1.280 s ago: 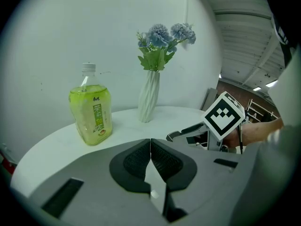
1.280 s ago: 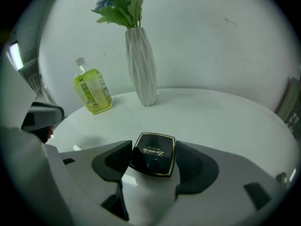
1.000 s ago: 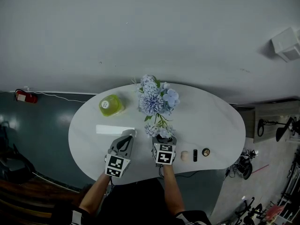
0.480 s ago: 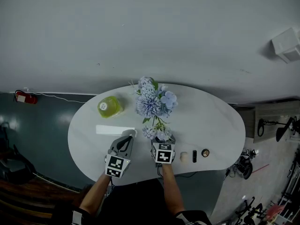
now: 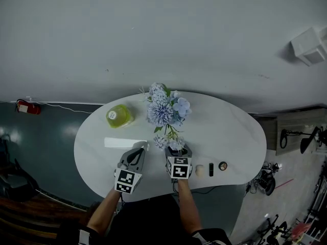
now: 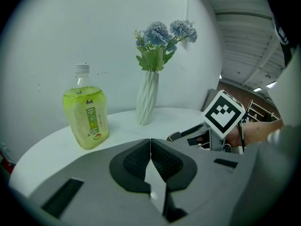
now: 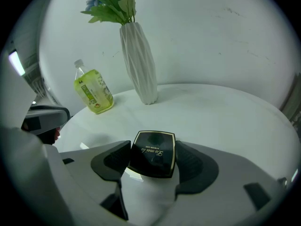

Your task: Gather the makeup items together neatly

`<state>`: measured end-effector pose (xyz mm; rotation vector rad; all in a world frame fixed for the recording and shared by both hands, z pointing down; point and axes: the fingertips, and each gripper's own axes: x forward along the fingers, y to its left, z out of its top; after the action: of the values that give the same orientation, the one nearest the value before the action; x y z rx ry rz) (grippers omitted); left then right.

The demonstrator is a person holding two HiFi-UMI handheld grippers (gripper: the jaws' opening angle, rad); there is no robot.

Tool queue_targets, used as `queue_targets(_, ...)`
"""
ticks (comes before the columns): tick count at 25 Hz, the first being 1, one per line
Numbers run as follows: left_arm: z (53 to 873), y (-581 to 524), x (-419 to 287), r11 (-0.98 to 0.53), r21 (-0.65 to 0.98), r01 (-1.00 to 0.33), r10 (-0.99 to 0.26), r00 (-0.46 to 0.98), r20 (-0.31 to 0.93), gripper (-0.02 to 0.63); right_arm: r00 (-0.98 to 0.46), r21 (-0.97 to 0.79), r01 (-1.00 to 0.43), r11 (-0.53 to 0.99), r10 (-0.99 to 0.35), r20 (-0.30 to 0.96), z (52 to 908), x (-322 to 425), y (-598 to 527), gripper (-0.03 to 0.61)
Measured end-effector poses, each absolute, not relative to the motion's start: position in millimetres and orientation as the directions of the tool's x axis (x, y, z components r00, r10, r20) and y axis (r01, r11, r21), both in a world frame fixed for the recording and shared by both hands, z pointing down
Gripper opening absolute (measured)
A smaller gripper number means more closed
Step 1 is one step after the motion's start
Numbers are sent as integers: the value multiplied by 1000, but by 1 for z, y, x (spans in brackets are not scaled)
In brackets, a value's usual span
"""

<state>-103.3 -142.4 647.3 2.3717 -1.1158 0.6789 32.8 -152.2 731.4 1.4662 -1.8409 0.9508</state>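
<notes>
Looking down in the head view, a white oval table (image 5: 225,126) carries a green drink bottle (image 5: 120,115) toward its left and a bunch of blue flowers (image 5: 164,108) near the middle. At the near edge the left gripper (image 5: 137,152) and the right gripper (image 5: 179,154) sit side by side, the right one just below the flowers. To the right of it, three small makeup pieces lie in a short row close together: a beige sponge-like piece (image 5: 200,170), a black tube (image 5: 211,169) and a small round case (image 5: 223,166). From the left gripper view, the two dark ribbed pads meet along a thin seam with nothing between them. Beyond them stand the bottle, upright with a white cap, and a white ribbed vase (image 6: 148,98) holding the flowers, with the right gripper's marker cube off to the right. From the right gripper view, a black compact (image 7: 153,157) sits between the jaws, which are closed against its left and right sides. It is flat and square with rounded corners, glossy, edged by a thin gold line, with pale script lettering across the lid. It lies over the near part of the table, well short of the vase and the bottle behind it.
</notes>
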Motion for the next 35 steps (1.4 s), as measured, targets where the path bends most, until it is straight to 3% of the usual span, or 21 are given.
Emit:
queue_targets(16, 627, -101, -77, -649, 164, -743, -564, 615, 551, 20, -189, -137, -982, 132, -583, 790, 694, 57, -89, 291)
queue_targets(35, 637, -49, -69, -681, 158, -715, -529, 630, 569, 20, -177, -143, -984, 104, -526, 832, 735, 70, -18, 291)
